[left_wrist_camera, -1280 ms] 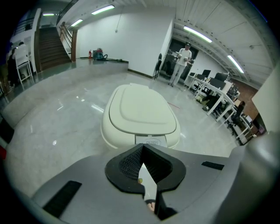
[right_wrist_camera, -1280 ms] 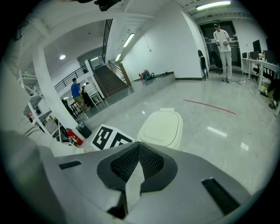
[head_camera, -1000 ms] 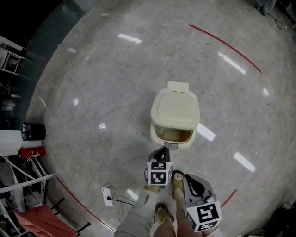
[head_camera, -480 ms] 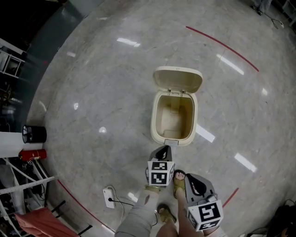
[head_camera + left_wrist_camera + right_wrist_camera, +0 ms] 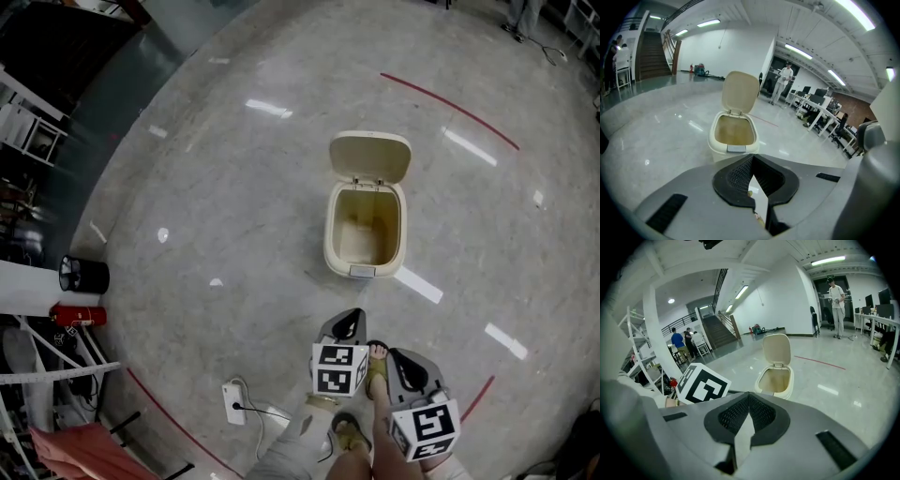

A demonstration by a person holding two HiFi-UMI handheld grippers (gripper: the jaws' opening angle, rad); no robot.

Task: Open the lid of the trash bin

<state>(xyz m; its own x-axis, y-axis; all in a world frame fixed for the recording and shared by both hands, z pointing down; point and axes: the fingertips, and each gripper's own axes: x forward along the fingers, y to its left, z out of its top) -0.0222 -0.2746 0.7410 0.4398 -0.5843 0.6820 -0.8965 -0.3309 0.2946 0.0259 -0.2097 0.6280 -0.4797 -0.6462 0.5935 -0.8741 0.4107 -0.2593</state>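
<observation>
The cream trash bin (image 5: 366, 246) stands on the marble floor with its lid (image 5: 371, 156) swung up and back, so the empty inside shows. Both grippers hang short of it, near the person's feet, touching nothing. My left gripper (image 5: 345, 325) points at the bin's front and is shut. My right gripper (image 5: 403, 364) sits lower right and is also shut. The left gripper view shows the bin (image 5: 734, 146) and raised lid (image 5: 740, 91) beyond the shut left gripper (image 5: 752, 160). In the right gripper view the bin (image 5: 783, 391) stands past the shut right gripper (image 5: 749, 398).
A black cylinder (image 5: 84, 275), a red extinguisher (image 5: 79, 314) and metal racks (image 5: 42, 375) line the left side. A white power strip (image 5: 234, 400) lies on the floor near the feet. Red lines (image 5: 450, 110) curve across the floor. People, desks (image 5: 820, 112) and stairs (image 5: 716, 336) stand far off.
The bin's lid has gone from down to fully raised. Both grippers and the view have drawn back, so the bin now sits farther from the left gripper's tip.
</observation>
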